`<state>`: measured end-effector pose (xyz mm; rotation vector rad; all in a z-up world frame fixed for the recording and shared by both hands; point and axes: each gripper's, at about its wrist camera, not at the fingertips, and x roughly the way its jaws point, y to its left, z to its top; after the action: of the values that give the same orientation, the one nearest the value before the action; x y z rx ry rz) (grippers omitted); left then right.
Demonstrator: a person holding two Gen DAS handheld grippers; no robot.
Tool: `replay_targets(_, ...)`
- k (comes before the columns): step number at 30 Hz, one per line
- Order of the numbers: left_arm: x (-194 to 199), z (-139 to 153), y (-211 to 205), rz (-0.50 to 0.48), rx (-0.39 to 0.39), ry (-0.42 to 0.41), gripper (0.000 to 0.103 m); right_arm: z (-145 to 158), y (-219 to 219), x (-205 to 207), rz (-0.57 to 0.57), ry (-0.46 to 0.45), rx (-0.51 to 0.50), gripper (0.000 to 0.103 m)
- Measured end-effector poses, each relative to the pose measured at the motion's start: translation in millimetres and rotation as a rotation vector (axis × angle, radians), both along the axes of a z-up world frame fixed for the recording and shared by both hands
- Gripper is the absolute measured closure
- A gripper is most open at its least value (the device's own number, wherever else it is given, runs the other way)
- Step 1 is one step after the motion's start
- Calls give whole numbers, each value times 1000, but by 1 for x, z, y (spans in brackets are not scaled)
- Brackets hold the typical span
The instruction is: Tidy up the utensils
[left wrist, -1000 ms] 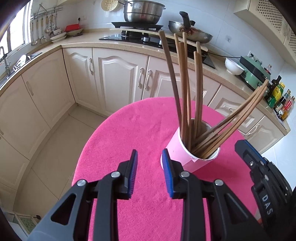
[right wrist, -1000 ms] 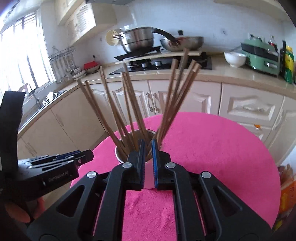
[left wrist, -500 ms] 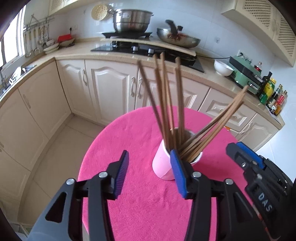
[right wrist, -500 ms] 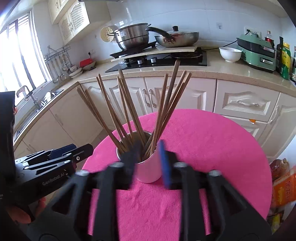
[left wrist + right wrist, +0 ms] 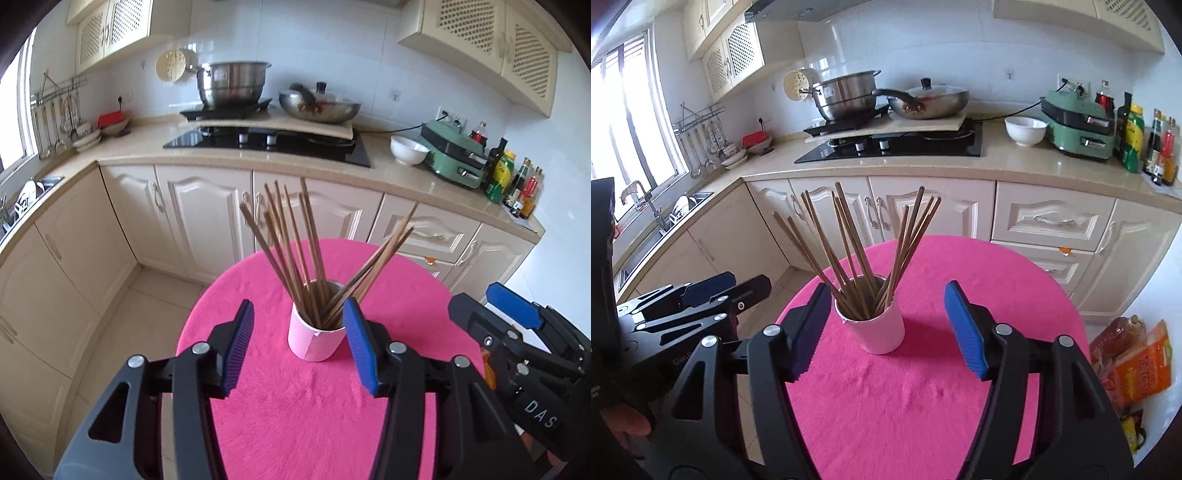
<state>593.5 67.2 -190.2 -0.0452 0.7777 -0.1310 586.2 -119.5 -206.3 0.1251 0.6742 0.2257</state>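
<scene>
A pink-white cup stands upright on the round table under a pink cloth. Several brown wooden chopsticks fan out of it. My left gripper hovers above and short of the cup, its jaws opening, nothing between the blue pads. My right gripper also hangs above the cup's near side, jaws opening and empty. Each gripper appears in the other's view: the right gripper at the right edge, the left gripper at the left edge.
Cream cabinets and a counter with a black hob, steel pot, pan, white bowl, green appliance and bottles run behind the table. A sink lies left. Orange packets sit low right.
Both grippers have opened and risen back from the cup. The right gripper, earlier shut close against the chopsticks, now stands wide. The cup and chopsticks look smaller and farther off.
</scene>
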Motion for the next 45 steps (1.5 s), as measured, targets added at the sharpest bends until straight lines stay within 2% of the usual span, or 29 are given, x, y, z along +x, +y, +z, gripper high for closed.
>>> replay_targets(5, -29, 27, 0, -8, 8, -66, 52, 26, -1, -29, -1, -34, -7, 36)
replay_targets(8, -48, 44, -5, -8, 23, -99, 45, 42, -3, -48, 10, -60, -17, 35)
replay_targets(12, -77, 67, -13, 2, 29, -144, 41, 61, -12, -77, 31, -88, -25, 34)
replay_targets(21, -173, 109, -46, 66, 27, -224, 41, 100, -49, -153, 97, -166, -15, 30)
replay_targets(24, -213, 121, -63, 89, 52, -257, 41, 111, -58, -180, 115, -194, -20, 28)
replay_targets(30, -276, 143, -78, 105, 45, -261, 40, 132, -76, -233, 101, -207, 5, 26)
replay_targets(35, -317, 160, -78, 115, 59, -297, 33, 148, -76, -274, 103, -225, 8, 26)
replay_targets(41, -358, 177, -62, 101, 58, -328, 30, 161, -60, -321, 91, -267, -28, 24)
replay_targets(45, -385, 184, -48, 86, 100, -341, 29, 165, -45, -350, 67, -280, -22, 24)
